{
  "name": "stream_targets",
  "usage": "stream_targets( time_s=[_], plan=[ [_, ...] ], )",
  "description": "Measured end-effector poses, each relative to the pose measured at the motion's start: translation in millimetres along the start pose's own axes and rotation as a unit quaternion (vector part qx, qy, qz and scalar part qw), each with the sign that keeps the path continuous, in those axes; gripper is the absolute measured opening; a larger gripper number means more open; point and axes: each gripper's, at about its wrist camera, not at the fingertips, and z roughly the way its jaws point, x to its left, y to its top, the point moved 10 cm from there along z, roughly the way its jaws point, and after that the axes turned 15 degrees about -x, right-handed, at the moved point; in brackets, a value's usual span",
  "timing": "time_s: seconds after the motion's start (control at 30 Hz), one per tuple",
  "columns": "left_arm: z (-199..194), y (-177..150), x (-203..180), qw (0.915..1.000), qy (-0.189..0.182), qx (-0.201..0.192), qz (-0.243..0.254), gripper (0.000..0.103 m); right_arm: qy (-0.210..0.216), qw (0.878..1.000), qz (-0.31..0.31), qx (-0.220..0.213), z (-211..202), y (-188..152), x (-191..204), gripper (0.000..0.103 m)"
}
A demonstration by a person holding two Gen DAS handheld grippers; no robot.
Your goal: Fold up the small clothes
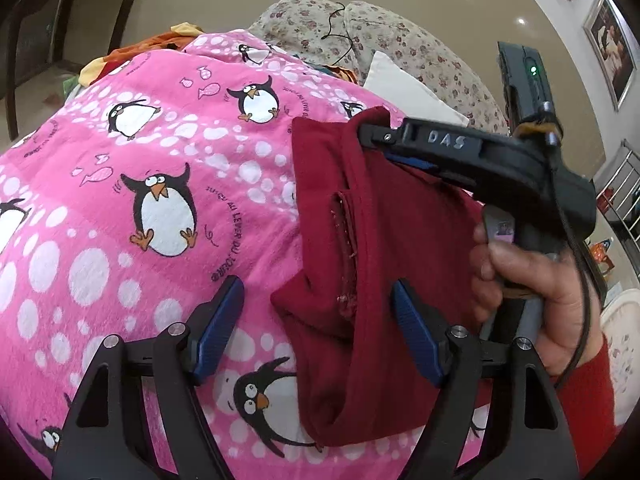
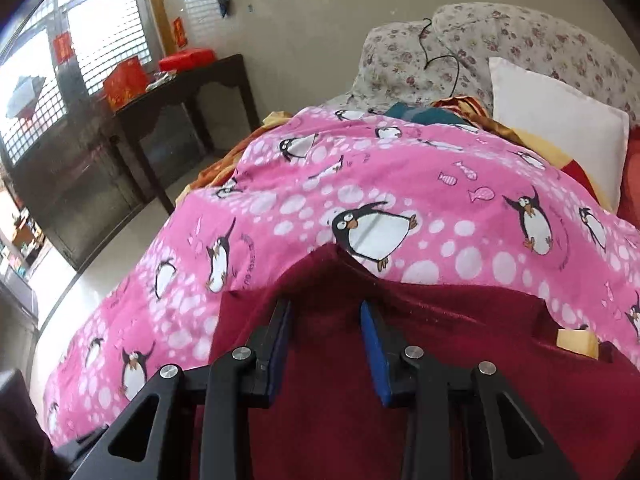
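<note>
My left tool [image 1: 316,322] gapes wide, empty, over garment [image 1: 384,240] edge, ready to pin. Right tool [image 2: 325,344] half-open above cloth, grips nothing; blanket [image 1: 160,160] beneath.

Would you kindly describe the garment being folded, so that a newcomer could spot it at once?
Find the bed spread with a pink penguin blanket. On its right side lies a dark red garment, partly folded, with the right gripper at its far edge. It is the only plain, unpatterned dark red cloth on the blanket.
</note>
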Motion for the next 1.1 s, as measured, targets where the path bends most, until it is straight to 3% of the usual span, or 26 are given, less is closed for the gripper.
stream_targets(
  time_s=[0.1, 0.23, 0.4, 0.47, 0.53, 0.7, 0.8, 0.9, 1.03, 1.1],
  plan=[
    [-1.1, 0.2, 0.5, 1.0000, -0.004, 0.001, -0.009, 0.077, 0.017, 0.999, 0.027, 0.002, -17.0, 3.9, 7.1, 0.035],
    [-3.2, 1.1, 1.7, 0.9997, -0.012, 0.004, -0.020, 0.077, 0.019, 0.999, 0.012, 0.025, -21.6, -1.3, 27.8, 0.067],
    [-5.3, 3.4, 4.8, 0.9990, -0.023, 0.007, -0.039, 0.077, -0.038, 0.995, -0.071, 0.066, 2.5, -14.7, 46.7, 0.069],
    [-5.1, 3.4, 4.5, 0.9990, -0.023, 0.008, -0.038, 0.077, -0.059, 0.991, -0.094, 0.075, 15.8, -18.6, 47.9, 0.076],
    [-5.1, 3.0, 4.8, 0.9988, -0.025, 0.010, -0.040, 0.077, -0.069, 0.988, -0.117, 0.079, 24.6, -20.7, 48.3, 0.085],
    [-5.4, 4.9, 8.7, 0.9974, -0.036, 0.012, -0.061, 0.077, -0.086, 0.981, -0.164, 0.062, 32.2, -24.8, 43.0, 0.086],
    [-5.7, 3.9, 6.8, 0.9982, -0.031, 0.011, -0.050, 0.077, -0.088, 0.979, -0.175, 0.051, 28.5, -26.2, 41.4, 0.081],
    [-4.7, 3.0, 4.8, 0.9988, -0.026, 0.010, -0.041, 0.077, -0.086, 0.984, -0.155, 0.036, 20.9, -21.9, 37.5, 0.067],
    [-4.0, 2.3, 3.9, 0.9990, -0.024, 0.008, -0.037, 0.077, -0.048, 0.991, -0.120, 0.020, 5.2, -17.3, 33.4, 0.037],
    [-3.7, 1.4, 2.6, 0.9994, -0.020, 0.005, -0.029, 0.077, -0.005, 0.997, -0.074, 0.010, -6.9, -14.5, 32.5, 0.023]
  ],
)
